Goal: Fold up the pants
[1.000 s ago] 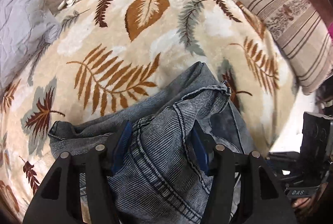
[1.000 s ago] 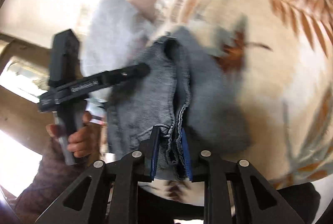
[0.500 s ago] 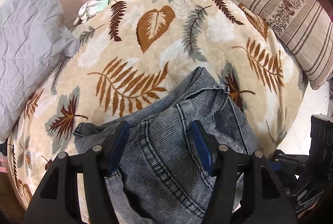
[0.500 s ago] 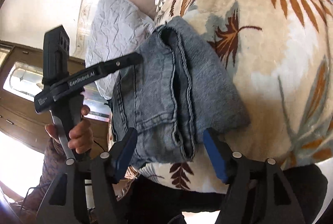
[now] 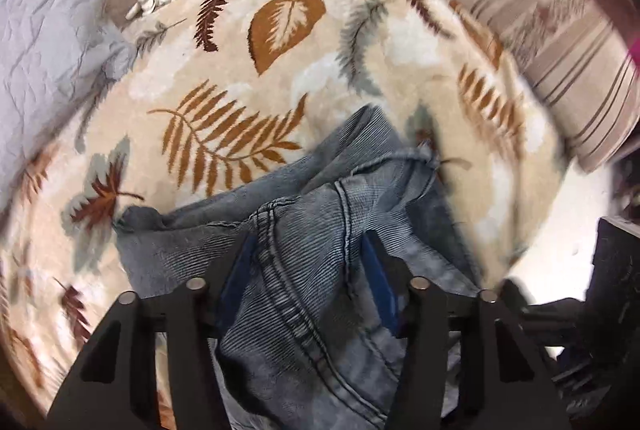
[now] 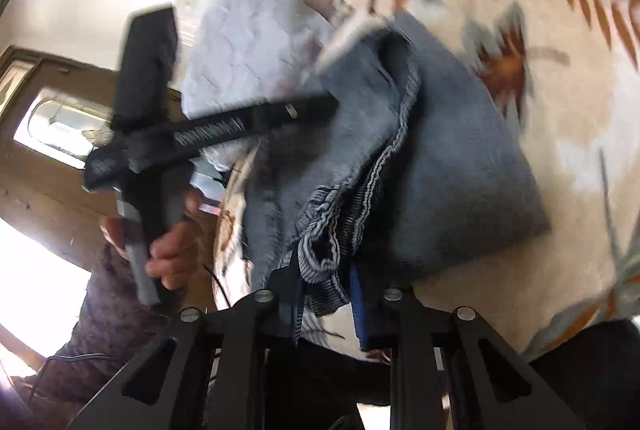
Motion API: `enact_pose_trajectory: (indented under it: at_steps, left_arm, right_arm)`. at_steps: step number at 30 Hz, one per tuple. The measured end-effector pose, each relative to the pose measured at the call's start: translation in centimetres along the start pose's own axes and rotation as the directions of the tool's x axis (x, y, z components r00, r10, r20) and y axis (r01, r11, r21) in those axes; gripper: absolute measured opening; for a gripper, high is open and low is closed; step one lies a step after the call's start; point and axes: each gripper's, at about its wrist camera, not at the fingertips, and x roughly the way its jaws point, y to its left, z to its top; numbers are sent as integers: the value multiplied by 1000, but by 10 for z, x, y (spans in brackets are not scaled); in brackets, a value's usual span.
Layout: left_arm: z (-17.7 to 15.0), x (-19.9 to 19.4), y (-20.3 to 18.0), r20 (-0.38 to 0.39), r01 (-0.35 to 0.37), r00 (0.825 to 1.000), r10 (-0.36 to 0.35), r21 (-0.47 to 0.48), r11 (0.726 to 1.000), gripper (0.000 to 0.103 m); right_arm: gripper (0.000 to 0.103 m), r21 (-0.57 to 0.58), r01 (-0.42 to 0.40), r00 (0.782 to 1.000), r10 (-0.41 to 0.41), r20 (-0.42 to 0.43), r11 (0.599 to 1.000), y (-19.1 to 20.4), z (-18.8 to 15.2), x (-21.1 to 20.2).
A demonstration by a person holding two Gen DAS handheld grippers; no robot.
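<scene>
motion blur hid detail; right gripper [image 6: 326, 294], spread before, had clamped the jeans [image 6: 420, 166]; left gripper [image 5: 306, 270] straddled them, grip unclear.
</scene>
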Motion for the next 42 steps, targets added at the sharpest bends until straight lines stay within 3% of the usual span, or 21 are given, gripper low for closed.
enact_pose_trajectory:
  at_steps: [2, 4, 7, 8, 10, 11, 13, 14, 18, 22, 25, 26, 27, 28, 29, 30, 33, 36, 38, 40, 42]
  left_arm:
    - [6, -9, 1, 23, 53, 998, -52, -56, 997, 50]
    - [13, -7, 2, 44, 55, 998, -50, -104, 993, 50]
    - [17, 18, 11, -2, 2, 1000, -3, -195, 981, 50]
    - [15, 18, 17, 7, 25, 1000, -24, -234, 972, 49]
    - [12, 8, 27, 46, 82, 996, -72, -282, 956, 49]
    - [12, 0, 32, 63, 112, 993, -97, -294, 949, 49]
    - [17, -8, 32, 47, 133, 991, -125, -256, 958, 52]
    - [18, -9, 30, 28, 125, 992, -122, -225, 966, 54]
    - [25, -4, 10, -34, 54, 998, -56, -45, 997, 60]
    - [36, 17, -12, -86, -18, 996, 31, 153, 988, 64]
    - [33, 41, -21, -192, 49, 981, -4, 232, 972, 69]
    - [27, 46, -24, -204, 53, 979, 1, 262, 964, 68]
    - [22, 43, -27, -171, 35, 985, 17, 299, 954, 60]
    - [16, 37, -30, -138, 31, 990, 16, 332, 943, 36]
    - [12, 29, -29, -128, 52, 992, -9, 335, 941, 22]
    - [11, 19, -26, -122, 80, 992, -43, 316, 946, 20]
    - [19, -13, -27, -32, 115, 993, -111, 294, 949, 19]
    - [36, -22, -33, 38, 163, 984, -176, 227, 960, 19]
    - [44, -1, -39, 48, 80, 995, -90, 189, 979, 19]
    - [43, 31, -36, -30, 19, 999, -14, 155, 988, 19]
    - [35, 36, -29, -34, 16, 999, -12, 116, 993, 19]
  right_arm:
    - [16, -12, -9, 999, 9, 52, 1000, 1, 12, -18]
    - [8, -33, 67, 993, -63, 97, 997, -7, 23, -31]
    - [13, 59, 220, 974, -223, 36, 974, -52, 35, -27]
    - [13, 87, 240, 970, -243, 24, 967, -61, 34, -29]
    - [16, 117, 167, 984, -174, 50, 979, -67, 36, -39]
    - [22, 115, 106, 990, -115, 81, 988, -64, 38, -44]
    - [72, 85, 72, 994, -78, 79, 994, -54, 43, -43]
    - [75, 72, 97, 993, -102, 62, 993, -49, 43, -37]
    - [75, 65, 115, 993, -113, -31, 991, -43, 24, -12]
    - [75, 124, 121, 989, -108, -104, 985, -44, -10, 1]
    - [70, 166, 76, 993, -60, -98, 983, -49, -27, 8]
    - [60, 180, 48, 996, -33, -85, 983, -52, -29, 10]
    - [16, 188, 36, 996, -20, -86, 981, -54, -29, 10]
    - [9, 188, 29, 996, -13, -85, 982, -53, -28, 10]
    - [9, 176, 23, 998, -12, -63, 984, -49, -24, 4]
    - [9, 156, 3, 999, 2, -36, 988, -41, -17, -4]
    - [9, 88, -29, 999, 26, 35, 996, -21, 6, -26]
    - [9, 35, 32, 997, -35, 76, 999, -24, 27, -34]
    - [9, 48, 114, 992, -116, 57, 992, -41, 30, -23]
    - [19, 107, 186, 982, -186, -14, 977, -68, 22, -12]
    - [19, 148, 168, 986, -164, -41, 974, -81, 12, -16]
